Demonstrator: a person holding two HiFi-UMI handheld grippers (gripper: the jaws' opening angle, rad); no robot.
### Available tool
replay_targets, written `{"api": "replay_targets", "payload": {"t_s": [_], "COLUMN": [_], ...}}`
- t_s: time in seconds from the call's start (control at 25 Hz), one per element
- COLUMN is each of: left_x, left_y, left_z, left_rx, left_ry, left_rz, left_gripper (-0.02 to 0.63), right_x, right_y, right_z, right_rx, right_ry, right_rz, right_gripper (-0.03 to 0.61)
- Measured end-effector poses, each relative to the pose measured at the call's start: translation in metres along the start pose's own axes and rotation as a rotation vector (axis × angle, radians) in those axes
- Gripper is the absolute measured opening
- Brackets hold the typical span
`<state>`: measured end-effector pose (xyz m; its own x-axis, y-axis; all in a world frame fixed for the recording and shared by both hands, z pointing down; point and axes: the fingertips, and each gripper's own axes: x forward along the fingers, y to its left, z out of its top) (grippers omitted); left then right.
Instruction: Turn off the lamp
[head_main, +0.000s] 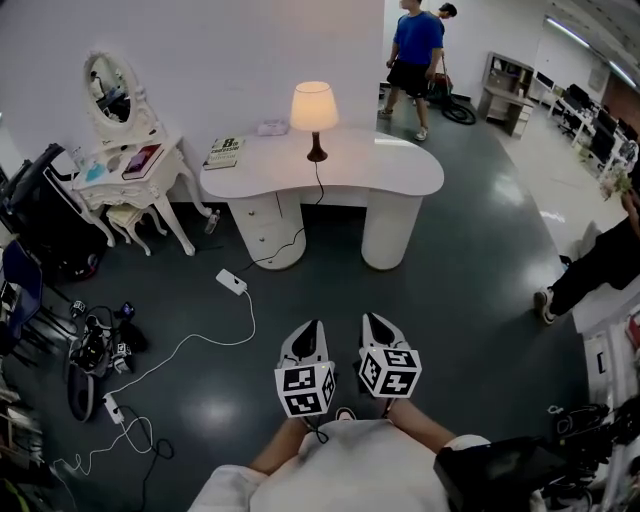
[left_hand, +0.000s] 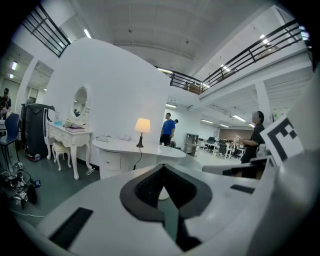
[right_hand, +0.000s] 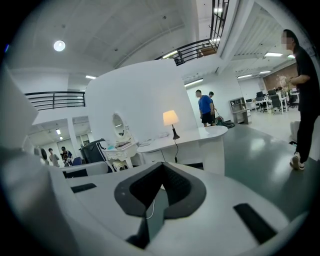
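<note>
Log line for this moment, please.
lamp: lit, on white desk | left gripper: shut, empty | right gripper: shut, empty | contact: none, both far from desk

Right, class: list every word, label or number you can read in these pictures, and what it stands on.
No text is readable.
Cover print on the pale book on the white curved desk: too small to read.
Square patterns on the black-and-white marker cubes: no words.

Approach lane: open floor (head_main: 330, 290) ahead of you, toward 12 o'clock.
Obstacles: corded power strip (head_main: 231, 281) at 11 o'clock; desk (head_main: 400, 170) bearing lamp (head_main: 314, 110) at 12; person (head_main: 600, 265) at 2.
</note>
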<state>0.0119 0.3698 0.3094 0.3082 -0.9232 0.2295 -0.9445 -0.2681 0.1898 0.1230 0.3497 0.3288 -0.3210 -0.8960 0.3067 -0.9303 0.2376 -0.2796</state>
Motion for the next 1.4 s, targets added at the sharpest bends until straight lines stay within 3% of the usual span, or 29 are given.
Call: {"api": "replay_targets", "payload": {"t_s": [0.64, 1.4], "left_x": [0.082, 0.114], "left_y": [-0.001, 0.018], "left_z": [0.007, -0.009], "left_rx": [-0.018, -0.042], "left_ry": [0.012, 0.071], "left_rz": [0.005, 0.044], "left_gripper": [0.009, 0.009], "right_x": [0.066, 0.103], "right_y": [-0.049, -0.073], "right_z": [0.029, 0.026], "right_rx": [-0.009, 0.011], "right_ry": [0.021, 0.069], "right_rz": [-0.013, -0.029], "right_gripper": [-0.002, -0.002]}}
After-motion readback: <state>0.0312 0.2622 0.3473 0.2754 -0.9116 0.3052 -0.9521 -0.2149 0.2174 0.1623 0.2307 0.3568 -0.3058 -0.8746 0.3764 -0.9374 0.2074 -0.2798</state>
